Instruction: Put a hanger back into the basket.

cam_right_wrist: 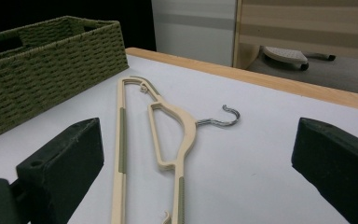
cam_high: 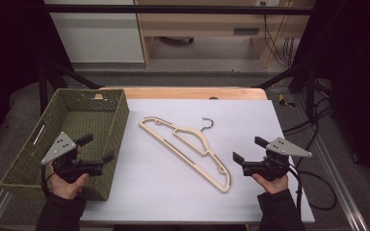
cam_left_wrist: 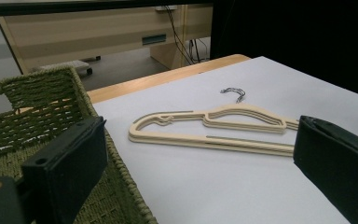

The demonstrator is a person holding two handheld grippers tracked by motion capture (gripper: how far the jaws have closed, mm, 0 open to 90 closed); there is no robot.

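A cream hanger (cam_high: 198,136) with a metal hook (cam_high: 207,122) lies flat and slantwise on the white sheet (cam_high: 250,115), mid-table. In the left gripper view the hanger (cam_left_wrist: 205,140) lies ahead, beyond the jaws. My left gripper (cam_high: 98,148) stands open and empty over the near right corner of the green woven basket (cam_high: 120,120). My right gripper (cam_high: 248,149) is open and empty too. It hovers just right of the hanger's near end, apart from it. In the right gripper view the hanger (cam_right_wrist: 172,116) runs between the wide-apart jaws, with the hook (cam_right_wrist: 219,119) pointing right.
The basket (cam_left_wrist: 37,93) takes up the table's left side and looks empty inside. A wooden table edge (cam_high: 192,92) shows beyond the sheet. Cables (cam_high: 313,183) trail off the right side. Black frame bars (cam_high: 173,8) and a cabinet stand behind.
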